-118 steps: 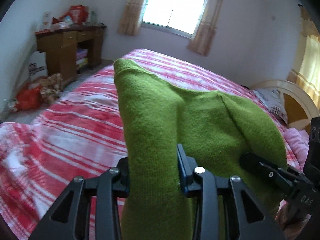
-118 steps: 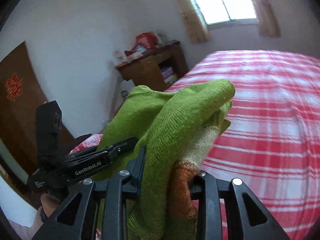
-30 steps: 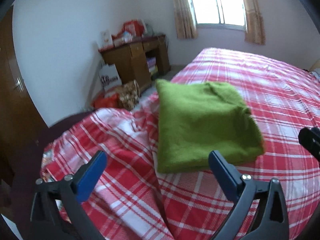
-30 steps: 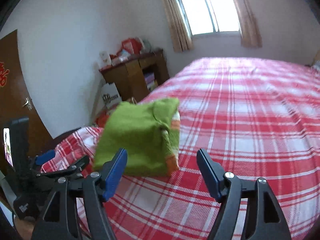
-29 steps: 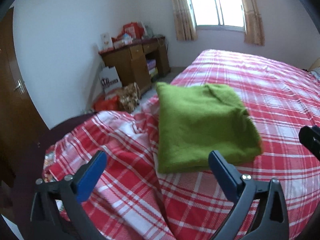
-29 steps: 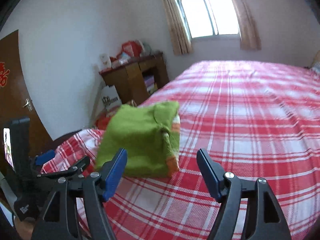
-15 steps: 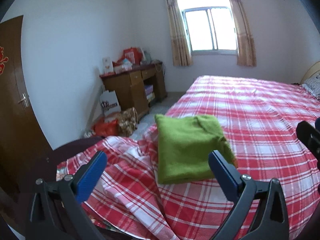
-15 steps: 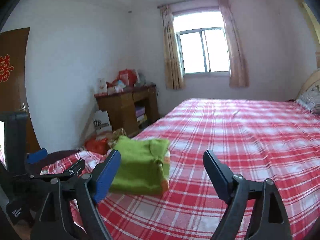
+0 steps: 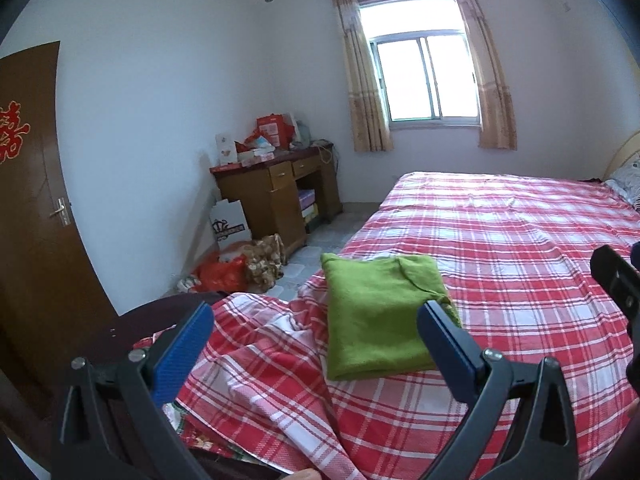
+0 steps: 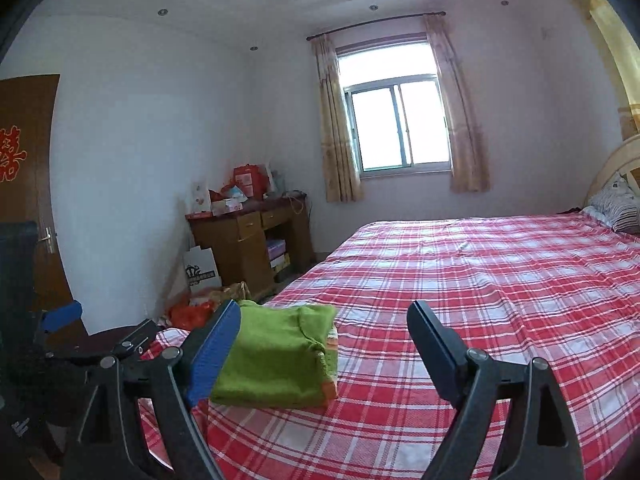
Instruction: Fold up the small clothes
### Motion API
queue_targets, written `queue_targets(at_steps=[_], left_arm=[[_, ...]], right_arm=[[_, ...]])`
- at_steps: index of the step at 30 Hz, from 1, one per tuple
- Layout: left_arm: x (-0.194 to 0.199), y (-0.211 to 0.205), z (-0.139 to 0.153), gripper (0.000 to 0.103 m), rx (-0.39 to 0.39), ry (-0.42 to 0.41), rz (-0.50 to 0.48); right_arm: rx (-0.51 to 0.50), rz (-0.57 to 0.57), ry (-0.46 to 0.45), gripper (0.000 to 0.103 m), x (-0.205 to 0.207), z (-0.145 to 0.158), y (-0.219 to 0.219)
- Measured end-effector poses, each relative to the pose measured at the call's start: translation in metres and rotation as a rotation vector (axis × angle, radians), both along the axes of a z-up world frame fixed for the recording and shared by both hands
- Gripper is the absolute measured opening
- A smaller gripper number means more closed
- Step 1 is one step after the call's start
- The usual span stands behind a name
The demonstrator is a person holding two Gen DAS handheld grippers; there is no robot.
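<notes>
Both grippers — left gripper (image 9: 316,328), right gripper (image 10: 324,326) — gape (empty) above folded green sweater (image 9: 376,316).

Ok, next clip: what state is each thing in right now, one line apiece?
Green sweater: folded flat, lying on the bed, free of both grippers.
Left gripper: open, empty.
Right gripper: open, empty.
Bedspread: smooth across the bed, rumpled at the near corner.
Door: shut.
Curtains: drawn aside.

Home bedroom, plaid bed (image 10: 500,280), desk (image 10: 248,240), curtained window (image 10: 396,128)
</notes>
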State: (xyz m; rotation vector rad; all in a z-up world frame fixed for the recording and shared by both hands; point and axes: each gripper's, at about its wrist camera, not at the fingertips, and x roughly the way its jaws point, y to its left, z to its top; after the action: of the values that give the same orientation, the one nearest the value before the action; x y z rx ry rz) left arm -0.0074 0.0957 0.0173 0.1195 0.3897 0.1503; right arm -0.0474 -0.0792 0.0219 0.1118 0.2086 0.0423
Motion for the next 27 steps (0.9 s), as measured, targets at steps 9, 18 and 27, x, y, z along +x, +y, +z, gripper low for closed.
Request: queue_targets(at_steps=[9, 18, 27], left_arm=[[-0.0038, -0.0001, 0.0006, 0.103, 0.001, 0.001, 0.0], [-0.002, -0.0014, 0.0, 0.103, 0.0, 0.011, -0.004], [0.0003, -0.0033, -0.0016, 0.103, -0.002, 0.02, -0.005]], right_arm=[[0.01, -0.01, 0.007, 0.086, 0.0005, -0.0022, -0.0008], [0.014, -0.013, 0.01, 0.086, -0.0007, -0.0031, -0.0019], [0.025, -0.021, 0.017, 0.086, -0.0017, -0.0033, -0.0054]])
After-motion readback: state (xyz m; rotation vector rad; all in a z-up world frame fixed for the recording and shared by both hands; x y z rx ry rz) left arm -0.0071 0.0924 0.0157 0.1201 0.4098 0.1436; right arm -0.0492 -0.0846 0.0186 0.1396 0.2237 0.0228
